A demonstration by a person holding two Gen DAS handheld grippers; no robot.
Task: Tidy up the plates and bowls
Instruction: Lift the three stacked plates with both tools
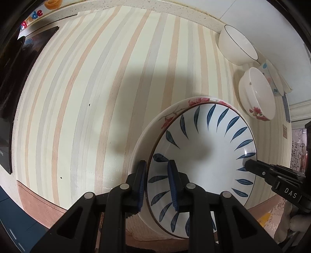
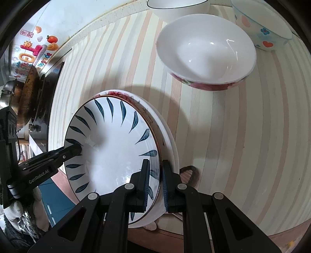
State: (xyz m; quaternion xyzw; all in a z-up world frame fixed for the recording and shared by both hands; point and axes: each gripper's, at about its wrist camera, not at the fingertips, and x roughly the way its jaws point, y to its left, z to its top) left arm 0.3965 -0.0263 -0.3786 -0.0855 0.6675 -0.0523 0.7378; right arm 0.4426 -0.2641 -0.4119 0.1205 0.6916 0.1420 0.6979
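Note:
A white plate with blue leaf marks lies stacked in a larger plate with red flowers on its rim, near the counter's front edge. My left gripper is shut on the near-left rim of the stack, one finger inside the blue plate and one outside. My right gripper is shut on the opposite rim in the same way; its finger shows in the left wrist view. Three bowls stand beyond: a red-flowered white bowl, a plain white bowl with a dark rim, and a glass bowl with hearts.
The striped counter stretches left of the plates. A black stove with pans is at the far left. The white wall runs behind the bowls. The counter's front edge is just below the plates.

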